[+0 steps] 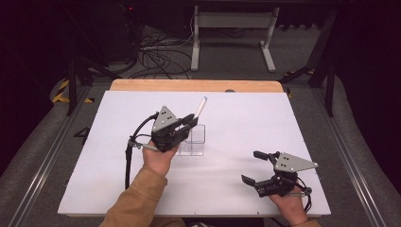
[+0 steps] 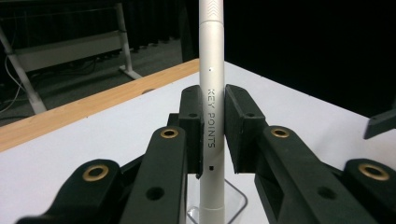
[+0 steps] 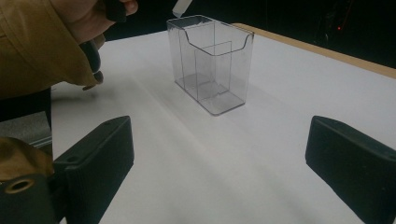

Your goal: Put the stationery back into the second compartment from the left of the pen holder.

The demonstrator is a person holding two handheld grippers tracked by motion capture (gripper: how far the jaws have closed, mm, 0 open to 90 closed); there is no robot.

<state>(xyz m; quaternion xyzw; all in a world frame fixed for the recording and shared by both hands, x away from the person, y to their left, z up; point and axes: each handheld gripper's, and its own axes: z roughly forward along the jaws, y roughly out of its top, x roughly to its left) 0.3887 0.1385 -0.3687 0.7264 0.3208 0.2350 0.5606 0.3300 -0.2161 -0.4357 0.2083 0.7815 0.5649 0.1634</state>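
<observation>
My left gripper [image 1: 190,120] is shut on a white pen [image 1: 201,107] and holds it tilted over the clear plastic holder [image 1: 193,140] in the middle of the table. In the left gripper view the pen [image 2: 211,93], marked KEY POINTS, stands upright between the two pads [image 2: 194,126], its lower end above the holder's rim [image 2: 236,198]. My right gripper [image 1: 252,166] rests at the table's front right with its jaws wide apart and nothing between them. In the right gripper view the holder [image 3: 212,65] stands ahead, with the pen's tip [image 3: 180,7] just above its rim.
A white board [image 1: 246,123] covers the wooden table [image 1: 142,85]. Beyond the far edge stand a white frame's legs [image 1: 231,33] and loose cables [image 1: 161,56] on the floor. The person's left sleeve [image 3: 37,42] fills the upper left of the right gripper view.
</observation>
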